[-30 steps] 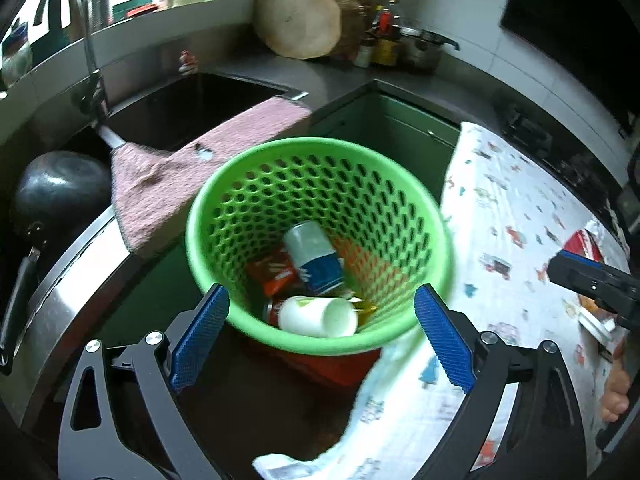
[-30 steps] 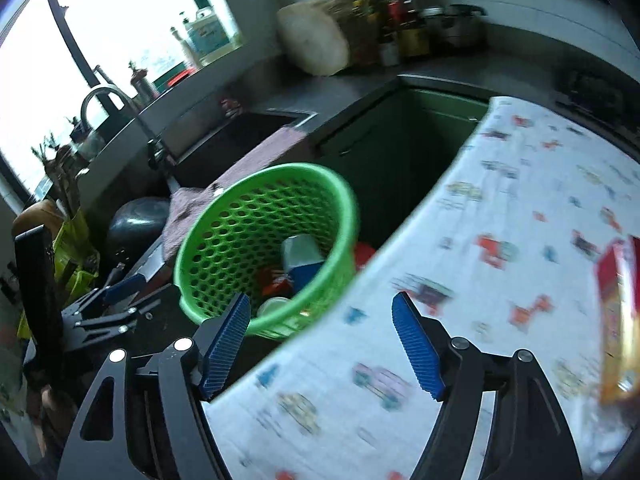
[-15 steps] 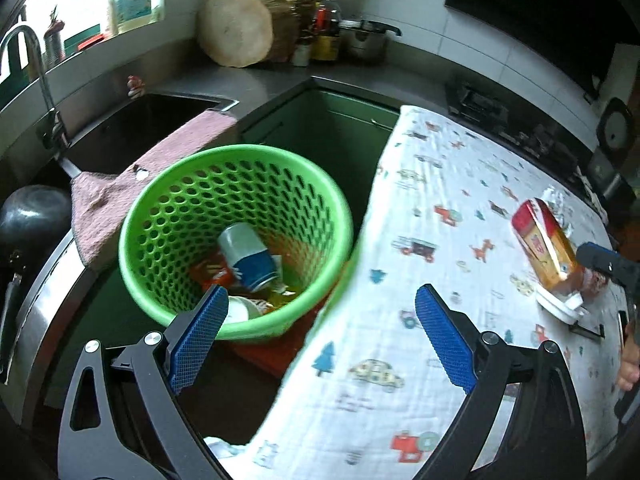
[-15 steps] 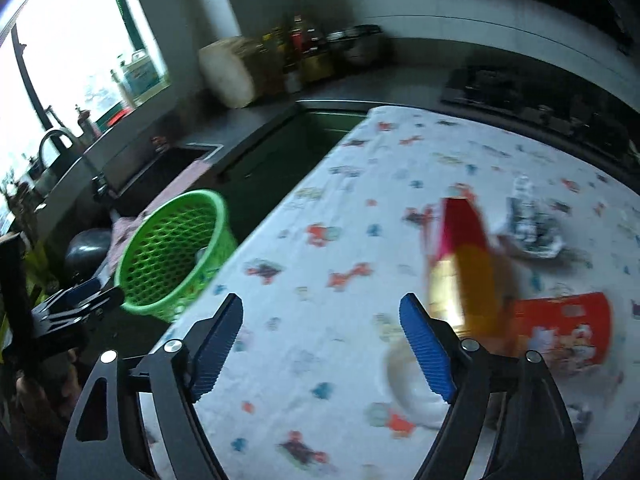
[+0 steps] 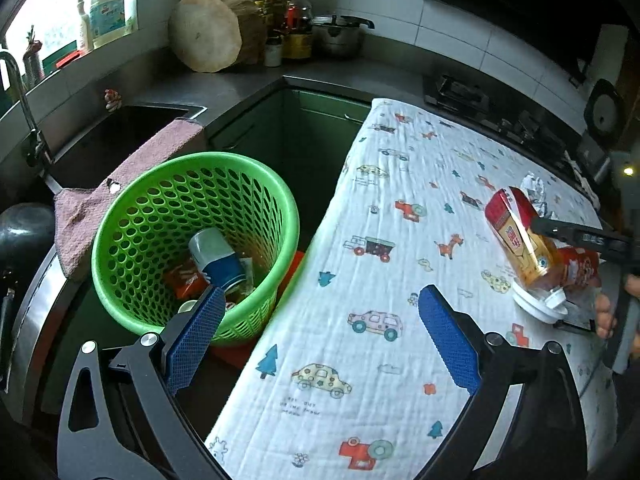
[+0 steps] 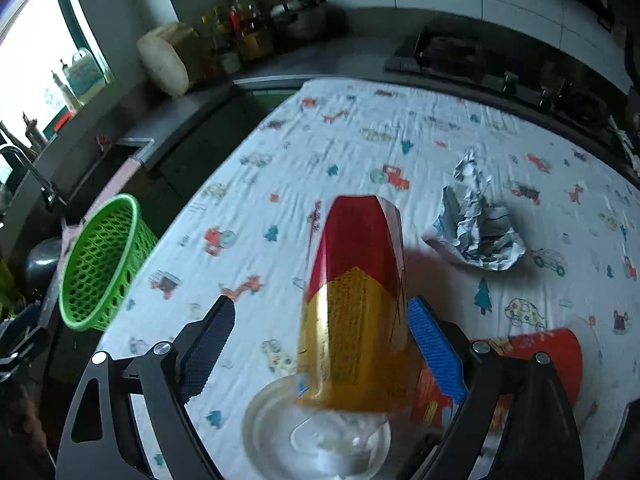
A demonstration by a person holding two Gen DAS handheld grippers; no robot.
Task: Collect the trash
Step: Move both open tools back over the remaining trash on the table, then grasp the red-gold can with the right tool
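Note:
A green mesh basket [image 5: 192, 236] stands left of the table and holds a blue-white cup [image 5: 216, 258] and other trash; it also shows in the right wrist view [image 6: 102, 264]. A red and gold carton [image 6: 356, 300] stands between the open fingers of my right gripper [image 6: 320, 344], over a white lid [image 6: 316, 432]. A red snack bag [image 6: 532, 364] and a crumpled foil wrapper [image 6: 476, 224] lie nearby. The carton also shows in the left wrist view [image 5: 520, 236]. My left gripper [image 5: 320, 336] is open and empty over the table's left edge.
The table has a white printed cloth [image 5: 400, 272]. A sink [image 5: 116, 136] with a pink towel [image 5: 120, 184] and a dark pan [image 5: 24, 232] lies left. A wooden block [image 5: 212, 32], bottles and a pot stand at the back. A stove [image 6: 440, 52] is behind the table.
The right gripper has swung right from the basket to the carton, which now stands between its fingers. The left gripper has turned right, away from the basket, toward the table.

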